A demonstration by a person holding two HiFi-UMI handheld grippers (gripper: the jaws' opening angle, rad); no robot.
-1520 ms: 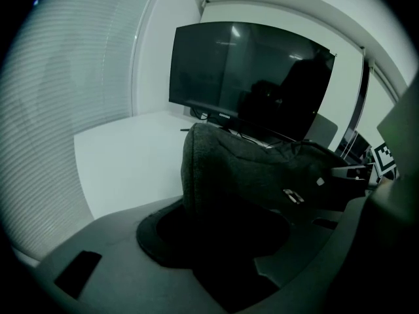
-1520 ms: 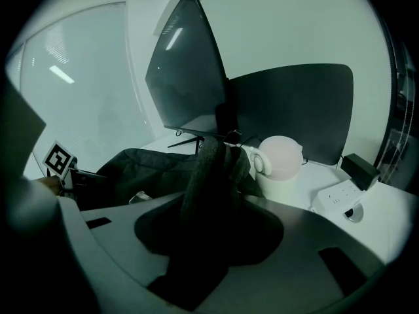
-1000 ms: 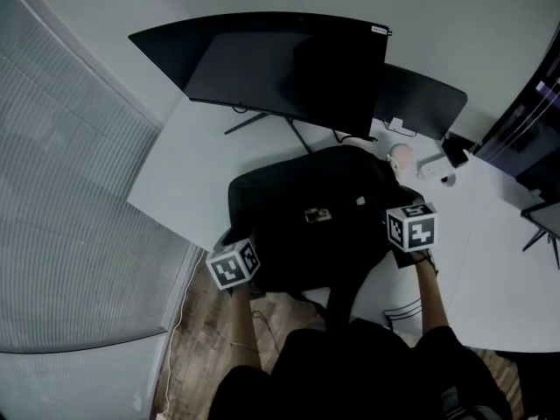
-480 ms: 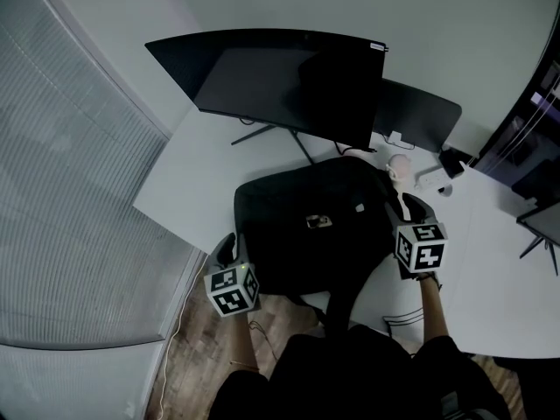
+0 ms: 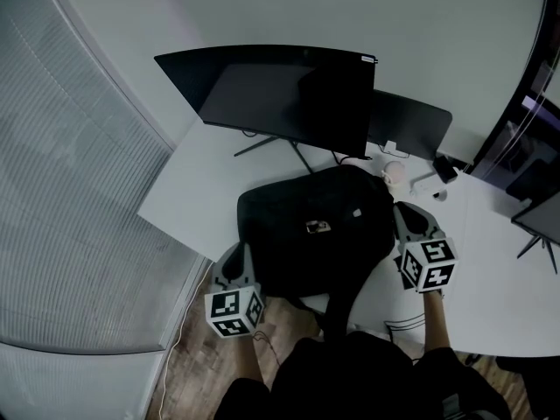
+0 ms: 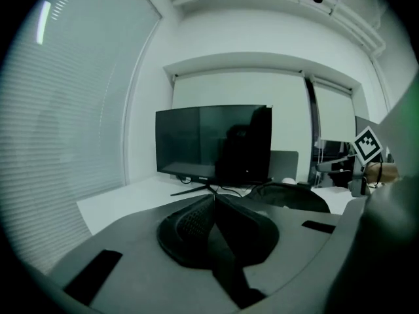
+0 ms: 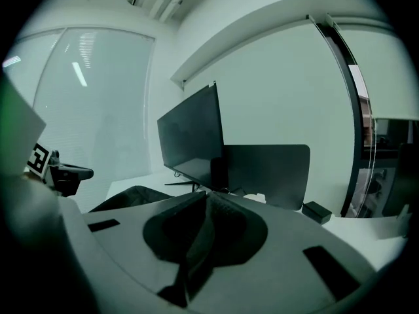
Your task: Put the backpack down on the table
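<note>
Nothing we can actually read here: the little patch [image 5: 318,226] on the backpack [image 5: 289,252] mid-frame and the tiny light sticker [image 5: 374,59] at the upper right corner of the monitor [image 5: 280,94] are both way too small.

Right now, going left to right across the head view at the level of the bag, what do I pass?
First the pale slatted window blind → left gripper, jaws together, empty → black fabric backpack on the white table → right gripper, jaws closing on nothing.
</note>
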